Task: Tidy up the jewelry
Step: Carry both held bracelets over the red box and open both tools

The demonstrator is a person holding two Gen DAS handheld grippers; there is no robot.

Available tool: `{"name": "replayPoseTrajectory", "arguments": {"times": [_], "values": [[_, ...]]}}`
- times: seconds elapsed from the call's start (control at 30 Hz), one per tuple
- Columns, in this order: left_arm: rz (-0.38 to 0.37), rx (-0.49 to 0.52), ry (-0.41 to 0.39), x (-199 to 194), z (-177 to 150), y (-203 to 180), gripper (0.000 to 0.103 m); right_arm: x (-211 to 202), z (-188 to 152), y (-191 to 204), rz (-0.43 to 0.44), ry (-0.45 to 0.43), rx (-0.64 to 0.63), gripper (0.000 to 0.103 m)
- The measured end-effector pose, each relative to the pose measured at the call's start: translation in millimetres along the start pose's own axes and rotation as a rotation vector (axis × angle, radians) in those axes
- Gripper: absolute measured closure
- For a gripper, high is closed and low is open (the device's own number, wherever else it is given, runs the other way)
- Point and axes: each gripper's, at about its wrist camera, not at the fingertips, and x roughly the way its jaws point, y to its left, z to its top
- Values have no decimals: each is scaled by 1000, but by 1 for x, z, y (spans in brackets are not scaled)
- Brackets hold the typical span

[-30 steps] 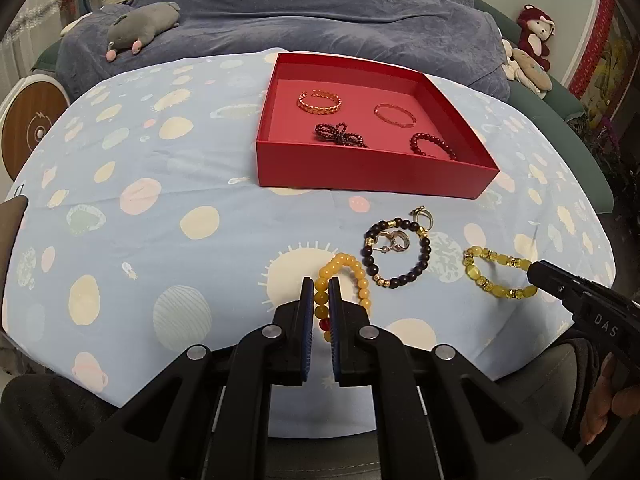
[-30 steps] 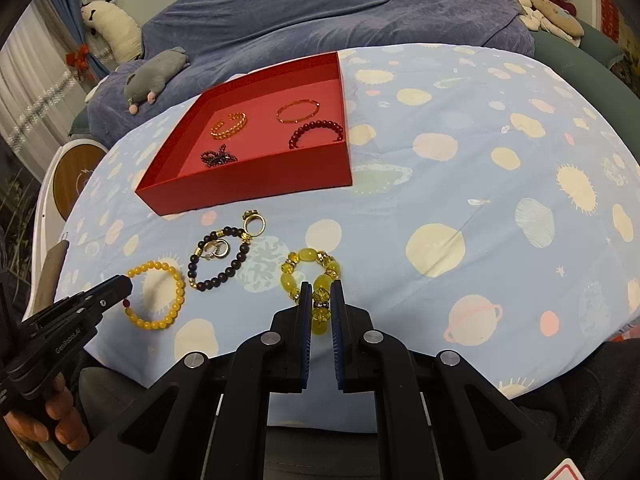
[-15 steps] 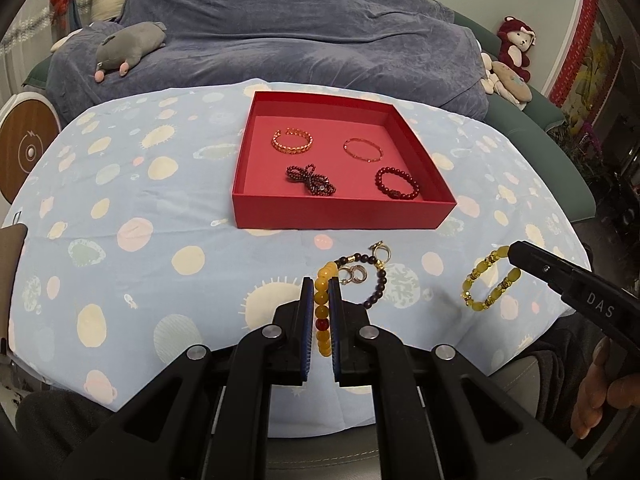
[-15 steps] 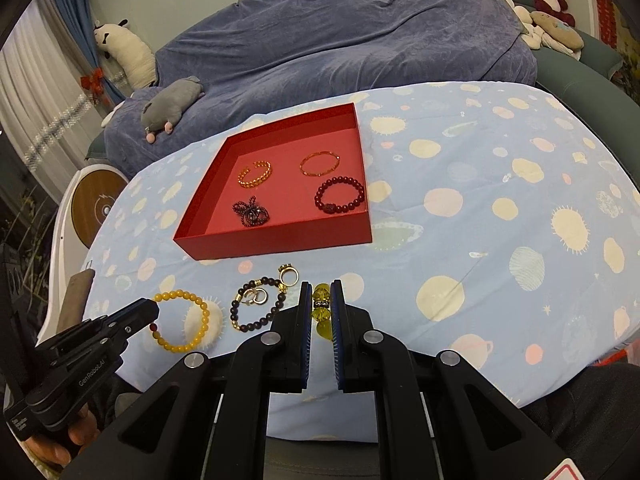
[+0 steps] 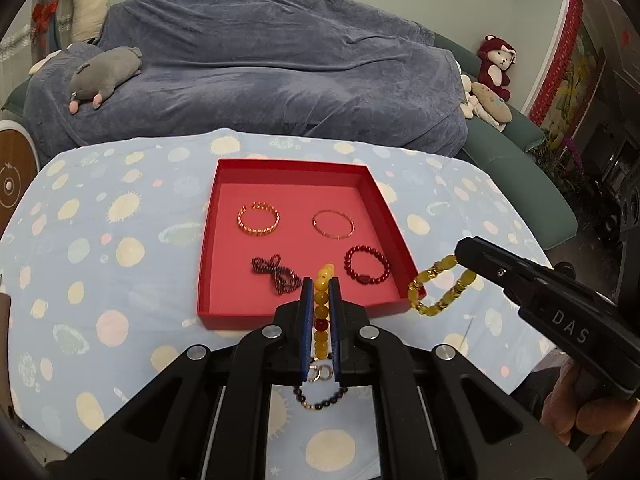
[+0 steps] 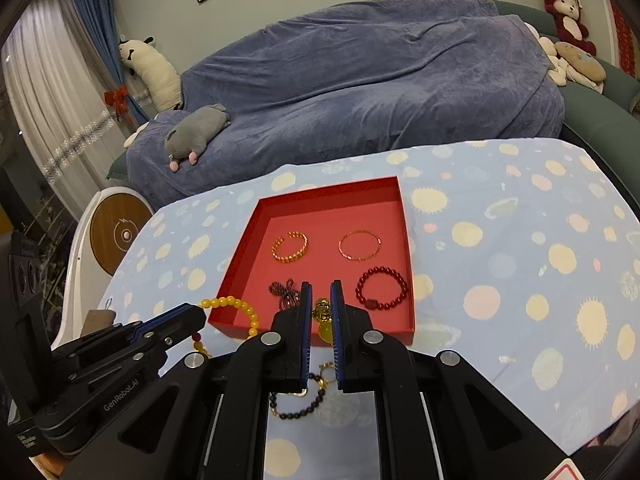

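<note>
Above planet-print tablecloth (image 5: 120, 248) (sofa (image 5: 280, 80) behind), fingers (image 5: 307, 304) pinching amber bracelet (image 5: 321, 312), others perhaps a yellow one (image 6: 322, 314).

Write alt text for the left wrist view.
The left claw, shut on an orange bead bracelet, hangs before a red tray holding four bracelets. At right, the right claw carries a yellow bracelet.

Red tray (image 5: 208, 264): open top; four pieces spaced across its floor, bare gaps between. Low front wall is the only barrier. Tablecloth (image 5: 100, 248) left and right of tray bare. Dark bead bracelet (image 6: 298, 404) lies near the table edge, apparently partly hidden.
</note>
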Motion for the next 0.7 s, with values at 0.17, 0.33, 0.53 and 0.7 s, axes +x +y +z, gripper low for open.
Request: {"name": "replayPoseTrajectory", "arguments": {"times": [0.17, 0.33, 0.53, 0.7], "values": [[-12, -28, 10, 25, 24, 6, 96, 25, 18, 6, 27, 2, 2, 94], [-10, -69, 68, 59, 24, 19, 96, 60, 14, -1, 28, 64, 42, 94], [34, -69, 159, 93, 3, 35, 96, 89, -6, -19, -37, 139, 29, 94], [66, -85, 199, 110, -8, 46, 96, 102, -9, -28, -45, 161, 43, 94]]}}
